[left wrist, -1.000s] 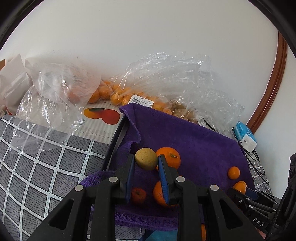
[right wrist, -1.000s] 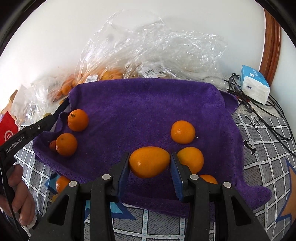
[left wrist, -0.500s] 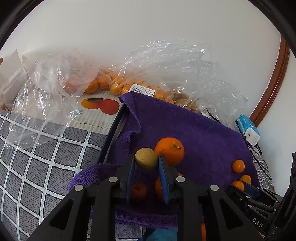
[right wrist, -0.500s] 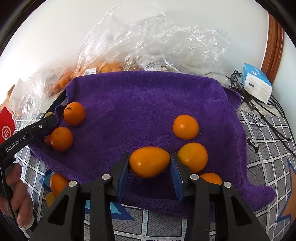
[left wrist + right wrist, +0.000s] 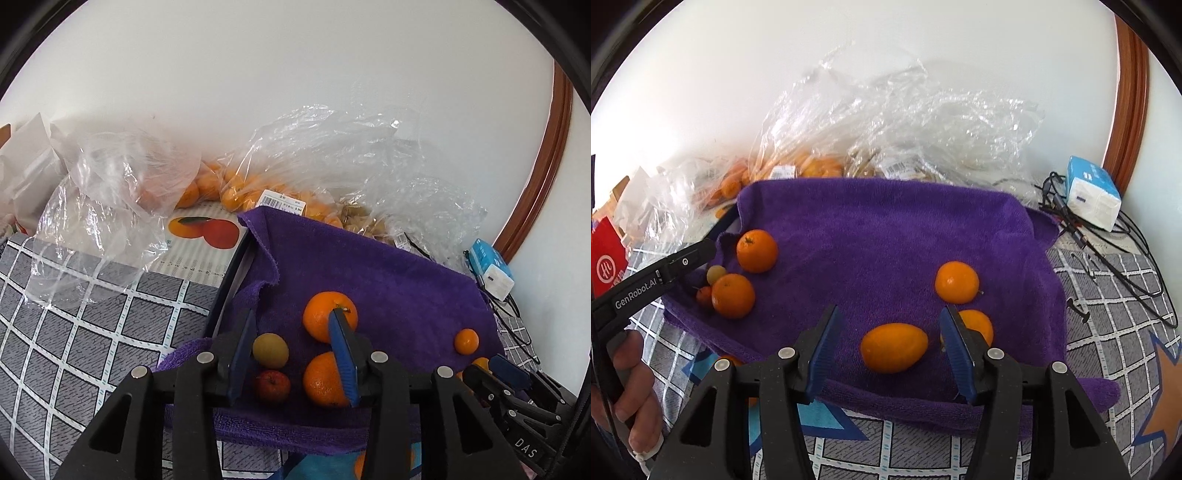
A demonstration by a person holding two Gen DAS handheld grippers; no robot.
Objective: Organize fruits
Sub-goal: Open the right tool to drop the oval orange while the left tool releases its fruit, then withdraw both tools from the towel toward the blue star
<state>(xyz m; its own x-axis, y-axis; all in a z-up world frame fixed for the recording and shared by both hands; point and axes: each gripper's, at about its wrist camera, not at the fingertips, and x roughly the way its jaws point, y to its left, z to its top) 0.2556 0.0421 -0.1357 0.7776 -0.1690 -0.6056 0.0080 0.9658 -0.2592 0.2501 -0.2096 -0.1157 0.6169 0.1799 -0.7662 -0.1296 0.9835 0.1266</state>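
Note:
A purple towel [image 5: 388,280] carries the fruit. My left gripper [image 5: 293,314] has its jaws opening; a small yellow-green fruit [image 5: 270,350] lies on the towel between them, beside the left finger, and no pad presses on it. A small red fruit [image 5: 272,386] and two oranges [image 5: 325,317] sit close by. In the right wrist view my right gripper [image 5: 890,310] also has its jaws opening. An oval orange fruit [image 5: 894,347] rests on the towel [image 5: 886,229] between them, with a gap on each side. Two more oranges [image 5: 956,282] lie to its right.
Clear plastic bags of oranges [image 5: 236,188] pile up against the back wall. A blue-and-white tissue pack [image 5: 1093,197] and black cables [image 5: 1108,243] lie at the right. A checked cloth [image 5: 74,317] covers the surface. A hand [image 5: 631,387] holds the left gripper's handle.
Both grippers have opened. The yellow-green fruit left the left jaws and now lies on the towel by the red fruit. The oval orange fruit now sits free between the right fingers.

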